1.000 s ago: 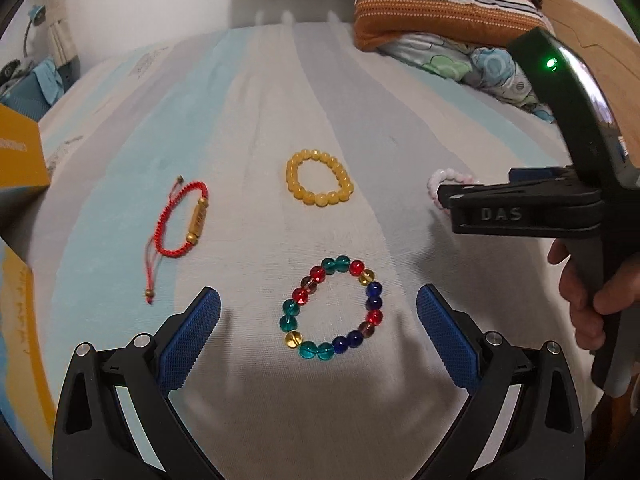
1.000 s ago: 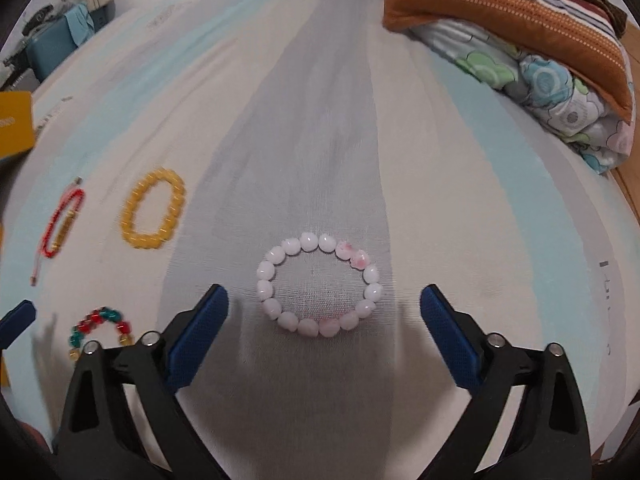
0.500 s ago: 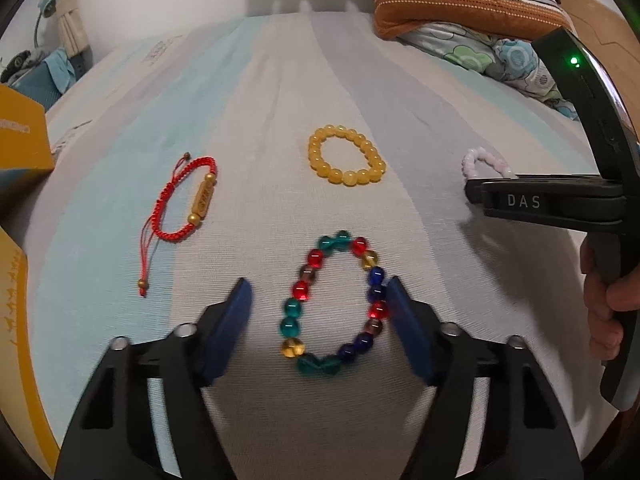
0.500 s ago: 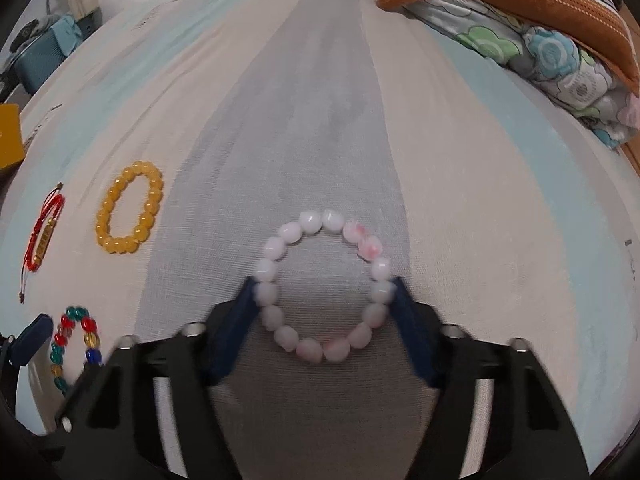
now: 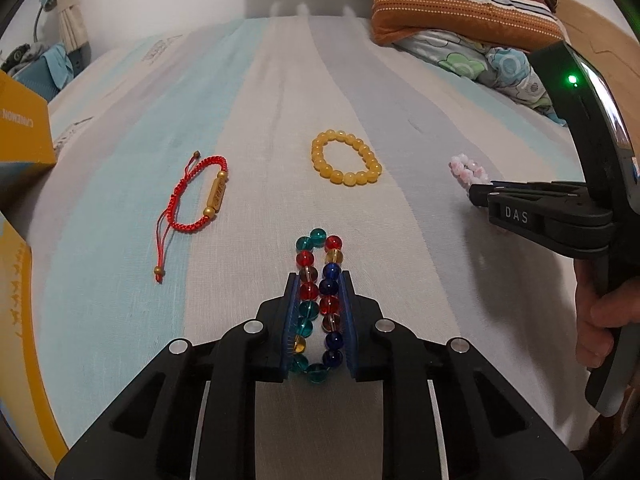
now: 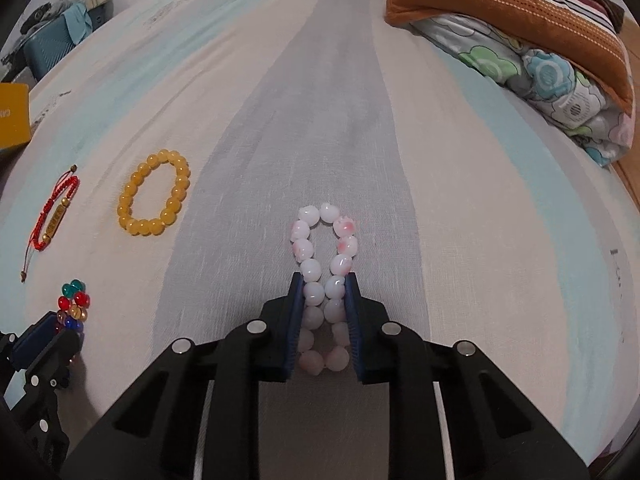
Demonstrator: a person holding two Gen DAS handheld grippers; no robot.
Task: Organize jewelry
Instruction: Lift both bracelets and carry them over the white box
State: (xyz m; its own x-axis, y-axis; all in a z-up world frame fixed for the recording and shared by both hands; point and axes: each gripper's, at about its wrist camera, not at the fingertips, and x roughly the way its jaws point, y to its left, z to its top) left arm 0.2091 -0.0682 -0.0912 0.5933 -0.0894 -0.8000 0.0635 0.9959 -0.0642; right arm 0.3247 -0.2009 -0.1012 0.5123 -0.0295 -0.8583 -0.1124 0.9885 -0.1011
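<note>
Both pairs of blue pads, spread wide one second earlier, are now seen drawn in against the beads between them; each bracelet, formerly a round ring, has been pressed into a narrow double row. Left wrist view: the left gripper [image 5: 319, 280] is closed on the multicoloured bead bracelet [image 5: 319, 276], whose far loop of teal, red and amber beads projects beyond the fingertips [image 5: 292, 284]; the bracelet is seen lying on the striped bedsheet [image 5: 248, 128]; whether it has been lifted cannot be told. Right wrist view: the right gripper [image 6: 323, 280] is closed on the pink-and-white bead bracelet [image 6: 325, 240], the far half of which extends past the pads onto the grey stripe. The yellow bead bracelet [image 5: 346, 157] is shown untouched between the two held pieces and farther up the bed; the red cord bracelet [image 5: 196, 196], with its gold tube bead, is shown to the left of it, well apart. A yellow box [image 5: 24, 124] is seen at the left edge; a striped blanket [image 5: 460, 4] is stacked on a floral quilt [image 5: 492, 64] at the far right; the right hand [image 5: 600, 320] is seen wrapped round the handle of its gripper.
</note>
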